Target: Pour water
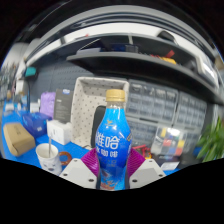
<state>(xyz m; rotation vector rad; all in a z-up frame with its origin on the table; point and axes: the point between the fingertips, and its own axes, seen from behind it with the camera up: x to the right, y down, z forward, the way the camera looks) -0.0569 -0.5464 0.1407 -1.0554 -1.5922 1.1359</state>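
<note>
A blue plastic bottle (113, 143) with a white label, Chinese characters and a yellow cap stands upright between my fingers. My gripper (113, 165) is shut on the bottle, with the purple pads (88, 160) pressing its lower body from both sides. A white cup (47, 153) with a dark rim sits on the blue table surface (70, 152), to the left of the bottle and a little beyond the left finger. The bottle's base is hidden below the fingers.
Behind the bottle stands a grey box (88, 100) and a dark shelf unit (150, 105). Blue and white packets (20, 135) lie at the left. A green plant (212, 140) is at the right.
</note>
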